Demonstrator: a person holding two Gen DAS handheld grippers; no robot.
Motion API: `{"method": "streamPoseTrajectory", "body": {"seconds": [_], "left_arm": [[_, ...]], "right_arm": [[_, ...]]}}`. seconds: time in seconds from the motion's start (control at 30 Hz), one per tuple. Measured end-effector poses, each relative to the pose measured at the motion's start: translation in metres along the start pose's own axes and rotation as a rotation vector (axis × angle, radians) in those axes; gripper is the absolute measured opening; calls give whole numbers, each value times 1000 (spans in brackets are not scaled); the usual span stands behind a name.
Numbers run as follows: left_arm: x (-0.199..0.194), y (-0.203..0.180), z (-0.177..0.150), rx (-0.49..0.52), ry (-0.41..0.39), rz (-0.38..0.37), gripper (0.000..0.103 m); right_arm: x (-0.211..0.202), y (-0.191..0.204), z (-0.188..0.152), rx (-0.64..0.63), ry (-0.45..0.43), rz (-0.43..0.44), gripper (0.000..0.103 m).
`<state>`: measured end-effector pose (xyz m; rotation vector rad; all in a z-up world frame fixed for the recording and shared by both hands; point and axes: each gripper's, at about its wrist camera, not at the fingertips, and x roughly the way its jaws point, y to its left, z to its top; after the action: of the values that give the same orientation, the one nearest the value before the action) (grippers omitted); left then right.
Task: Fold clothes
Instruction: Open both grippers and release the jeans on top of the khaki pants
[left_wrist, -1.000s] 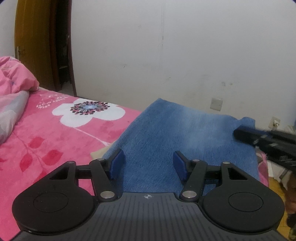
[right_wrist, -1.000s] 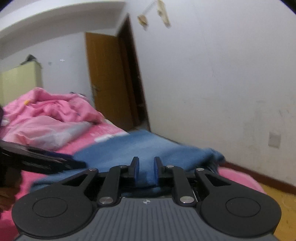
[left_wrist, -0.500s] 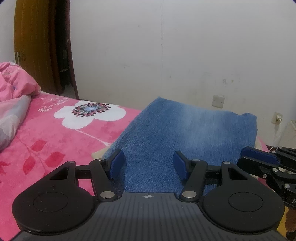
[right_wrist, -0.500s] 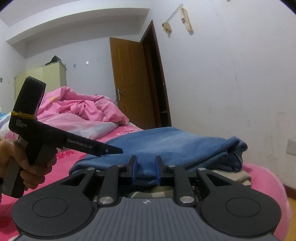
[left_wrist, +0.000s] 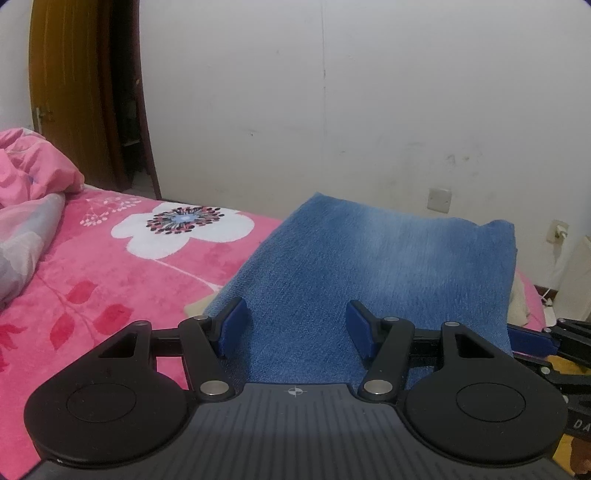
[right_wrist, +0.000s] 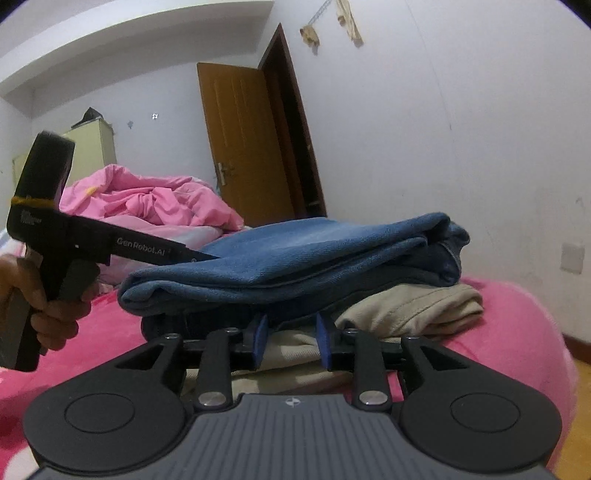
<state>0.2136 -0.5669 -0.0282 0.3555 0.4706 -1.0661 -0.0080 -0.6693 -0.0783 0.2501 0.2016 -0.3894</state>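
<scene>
Folded blue jeans (left_wrist: 388, 266) lie on the pink bed (left_wrist: 110, 280), stacked on a folded beige garment (right_wrist: 413, 306). My left gripper (left_wrist: 295, 321) hovers just over the near end of the jeans, open, with denim showing below the gap and neither pad pressing. In the right wrist view the jeans (right_wrist: 295, 251) form a thick stack at eye height. My right gripper (right_wrist: 291, 338) sits low at the side of the pile, its jaws opening, with beige cloth behind the gap and nothing pinched. A hand (right_wrist: 48, 295) holds the left gripper (right_wrist: 110, 243) over the jeans' left end.
A crumpled pink quilt (right_wrist: 147, 199) is heaped at the head of the bed. A brown door (right_wrist: 243, 140) stands open beyond it, beside a pale cabinet (right_wrist: 92, 144). The white wall with a socket (left_wrist: 439, 199) runs close behind the pile. The bed edge drops to a wooden floor (right_wrist: 581, 387) on the right.
The right gripper has sunk from the top of the jeans to the side of the pile, and its jaws have widened off the blue cloth. The left gripper has kept still.
</scene>
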Motion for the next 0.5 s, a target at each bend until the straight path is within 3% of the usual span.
{"method": "streamPoseTrajectory", "body": {"seconds": [0.27,0.5], "left_arm": [[0,1,0,-5,-5,-2,60],[0,0,0,-9,-6,1,60]], "right_arm": [[-9,0,6,27,-9,-11,30],[-22,-7,60,6,-209,-73,30]]}}
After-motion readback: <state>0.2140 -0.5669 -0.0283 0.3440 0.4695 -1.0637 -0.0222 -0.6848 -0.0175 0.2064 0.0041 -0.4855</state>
